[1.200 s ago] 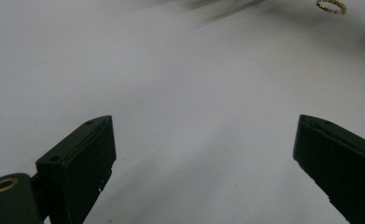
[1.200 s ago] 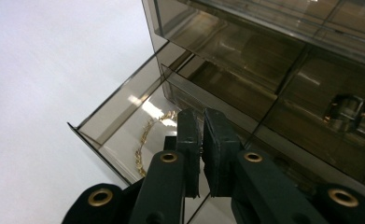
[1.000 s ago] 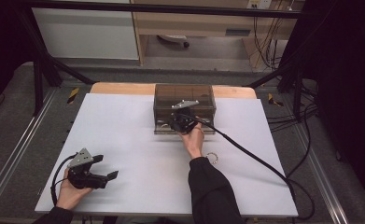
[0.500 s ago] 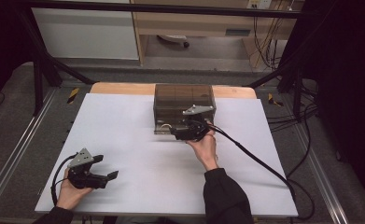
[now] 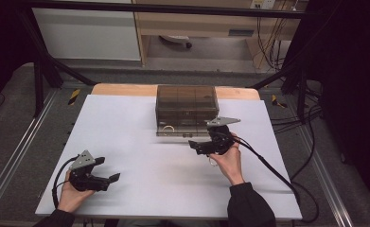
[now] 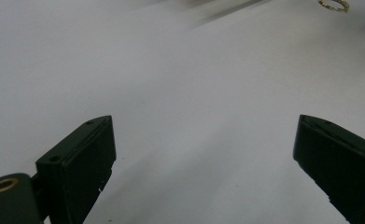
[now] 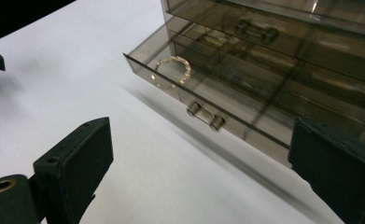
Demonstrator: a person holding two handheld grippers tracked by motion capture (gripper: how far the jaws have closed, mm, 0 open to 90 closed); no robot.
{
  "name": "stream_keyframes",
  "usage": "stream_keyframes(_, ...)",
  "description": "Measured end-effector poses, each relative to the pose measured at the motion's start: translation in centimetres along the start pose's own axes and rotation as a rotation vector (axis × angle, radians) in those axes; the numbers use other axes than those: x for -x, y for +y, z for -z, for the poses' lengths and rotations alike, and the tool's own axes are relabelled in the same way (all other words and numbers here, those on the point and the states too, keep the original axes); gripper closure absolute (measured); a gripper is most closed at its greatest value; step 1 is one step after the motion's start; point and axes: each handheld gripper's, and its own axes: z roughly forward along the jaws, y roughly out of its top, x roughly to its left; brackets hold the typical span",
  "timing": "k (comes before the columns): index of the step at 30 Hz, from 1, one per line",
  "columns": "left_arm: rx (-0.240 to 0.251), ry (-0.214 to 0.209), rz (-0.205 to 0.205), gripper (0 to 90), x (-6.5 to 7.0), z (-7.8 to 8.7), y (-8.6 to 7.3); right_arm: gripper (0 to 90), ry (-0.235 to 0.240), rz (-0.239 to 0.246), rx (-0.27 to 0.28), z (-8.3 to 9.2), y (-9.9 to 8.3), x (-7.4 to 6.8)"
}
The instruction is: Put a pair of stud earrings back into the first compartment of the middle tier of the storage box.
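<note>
Hovering just off the front of the smoky drawer box (image 5: pixel 186 105), at about four o'clock from it in the high view, the right gripper (image 5: pixel 202 145) had its jaws just opening and standing wide with nothing between them; the bottom drawer (image 7: pixel 203 100) was pulled out toward the person, its small handle (image 7: pixel 205 116) facing the gripper at twelve o'clock in the right gripper view; a gold ring (image 7: pixel 172 70) lay inside that drawer near its front corner, around eleven o'clock from the handle; over at seven o'clock on the white table (image 5: pixel 140 142), the left gripper (image 5: pixel 108 180) sat low in the person's hand, well apart from the box, jaws spread wide over bare tabletop and gripping nothing.
</note>
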Motion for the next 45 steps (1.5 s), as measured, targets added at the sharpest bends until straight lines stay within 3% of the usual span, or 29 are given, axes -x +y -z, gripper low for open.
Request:
stream_keyframes(13, -0.001, 0.002, 0.0, 5.8, 0.0, 0.0, 0.0, 5.2, -0.033, -0.033, -0.052, 1.9, -3.9, 2.1)
stream_keyframes(22, -0.002, 0.001, -0.001, 5.7, 0.0, 0.0, 0.0, 12.7, -0.046, -0.037, -0.101, 1.8, -6.2, 3.1)
stream_keyframes(30, 0.0, -0.001, 0.0, 5.8, 0.0, 0.0, 0.0, 31.5, -0.075, -0.057, -0.143, 1.8, -7.4, 3.6)
stream_keyframes(35, 0.001, -0.002, 0.001, 5.8, 0.1, 0.0, 0.0, 46.9, -0.083, -0.099, -0.165, 1.8, -7.9, 4.2)
stream_keyframes(45, 0.001, -0.003, 0.001, 5.8, 0.0, 0.0, 0.0, 68.8, -0.114, -0.085, -0.178, 1.4, -8.3, 4.3)
